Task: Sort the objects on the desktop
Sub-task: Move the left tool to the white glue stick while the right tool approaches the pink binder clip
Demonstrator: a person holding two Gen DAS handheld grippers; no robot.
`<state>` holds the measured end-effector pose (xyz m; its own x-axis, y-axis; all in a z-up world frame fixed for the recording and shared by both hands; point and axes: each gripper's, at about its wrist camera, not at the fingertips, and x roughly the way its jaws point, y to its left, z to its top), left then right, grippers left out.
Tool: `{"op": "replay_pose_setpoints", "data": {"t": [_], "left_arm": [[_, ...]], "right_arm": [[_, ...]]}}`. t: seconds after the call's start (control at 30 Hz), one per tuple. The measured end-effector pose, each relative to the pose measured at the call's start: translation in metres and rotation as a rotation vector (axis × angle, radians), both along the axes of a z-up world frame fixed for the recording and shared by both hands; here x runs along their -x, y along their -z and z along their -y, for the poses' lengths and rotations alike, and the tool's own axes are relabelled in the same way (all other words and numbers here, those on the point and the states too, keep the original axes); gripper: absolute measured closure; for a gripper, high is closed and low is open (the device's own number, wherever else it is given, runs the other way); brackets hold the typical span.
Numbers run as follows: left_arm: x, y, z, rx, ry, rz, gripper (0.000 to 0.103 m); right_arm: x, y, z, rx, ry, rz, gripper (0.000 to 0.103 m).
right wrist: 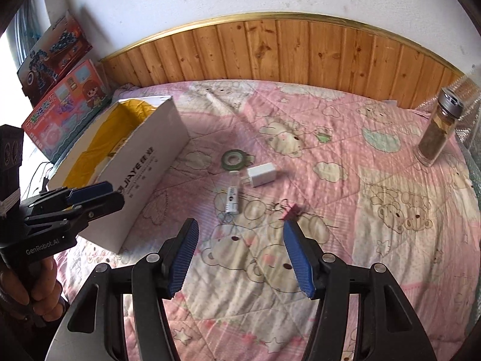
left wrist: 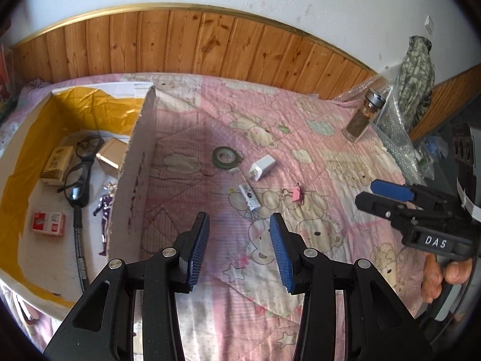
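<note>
We hold both grippers, left gripper [left wrist: 239,225] and right gripper [right wrist: 241,234], open and empty; the white tube [right wrist: 232,200] lies lengthwise just ahead, nearer the right.

You've got a pink bear-print quilt [left wrist: 330,138], green tape roll [left wrist: 225,155], white charger [left wrist: 262,164], yellow-lined white box [left wrist: 132,162].

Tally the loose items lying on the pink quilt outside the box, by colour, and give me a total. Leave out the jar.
Green: 1, the tape roll
White: 2, the charger plug and the small tube
Pink: 1, the binder clip
Total: 4
</note>
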<state>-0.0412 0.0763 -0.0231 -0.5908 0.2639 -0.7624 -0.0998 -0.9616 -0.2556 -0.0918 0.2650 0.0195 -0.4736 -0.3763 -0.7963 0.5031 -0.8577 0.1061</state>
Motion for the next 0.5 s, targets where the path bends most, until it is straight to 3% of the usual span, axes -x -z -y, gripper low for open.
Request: {"op": "replay_pose_setpoints", "data": {"t": [0.23,0.37,0.5], "left_arm": [[0.036,0.041,-0.025,-0.016,0.026,0.110,0.058],[0.060,0.060,-0.038,-0.048,0.031,0.166,0.058],[0.086,0.083,-0.039,-0.083,-0.029,0.211,0.058]], "right_arm": [[0.035,0.031,-0.030,-0.063,0.036,0.067,0.043],[0.051,0.063,-0.020,-0.138,-0.011,0.100,0.043],[0.063,0.088,-0.008,-0.181,-0.028,0.088,0.043]]}}
